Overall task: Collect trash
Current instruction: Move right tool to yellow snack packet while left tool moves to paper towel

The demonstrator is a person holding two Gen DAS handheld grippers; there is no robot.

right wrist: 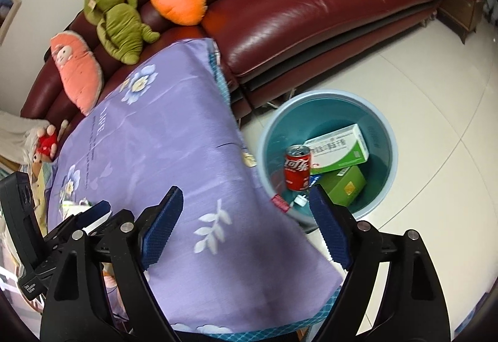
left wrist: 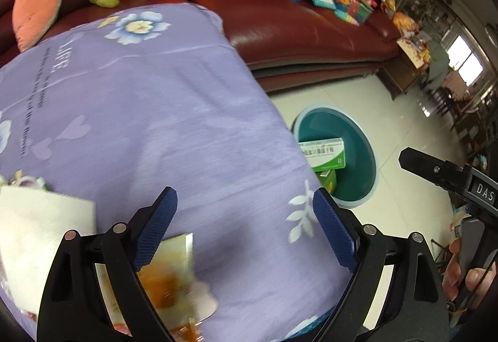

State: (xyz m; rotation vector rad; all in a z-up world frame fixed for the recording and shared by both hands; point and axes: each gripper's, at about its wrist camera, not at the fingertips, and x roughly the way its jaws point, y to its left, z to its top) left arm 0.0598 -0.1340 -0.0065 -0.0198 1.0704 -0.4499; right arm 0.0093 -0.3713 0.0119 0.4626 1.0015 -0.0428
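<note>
Both grippers open over the table, wrapper next.

My left gripper [left wrist: 246,230] has jaws spread wide with nothing between them, hanging just above a flat printed wrapper [left wrist: 174,276] on the purple cloth [left wrist: 155,111]; a white tissue [left wrist: 40,233] lies just beside it, to the left. My right gripper [right wrist: 246,227] is likewise agape and empty, near the table's edge above the bin [right wrist: 389,136]. In the bin I see a red can [right wrist: 297,167] and two green boxes [right wrist: 339,149]. I judge the wrapper light, thin, floppy and probably slick, lying flush on soft cloth; I would pinch its raised top edge, not the flat middle. The tissue should crush easily anywhere. Blur hides the wrapper's lower end.
</note>
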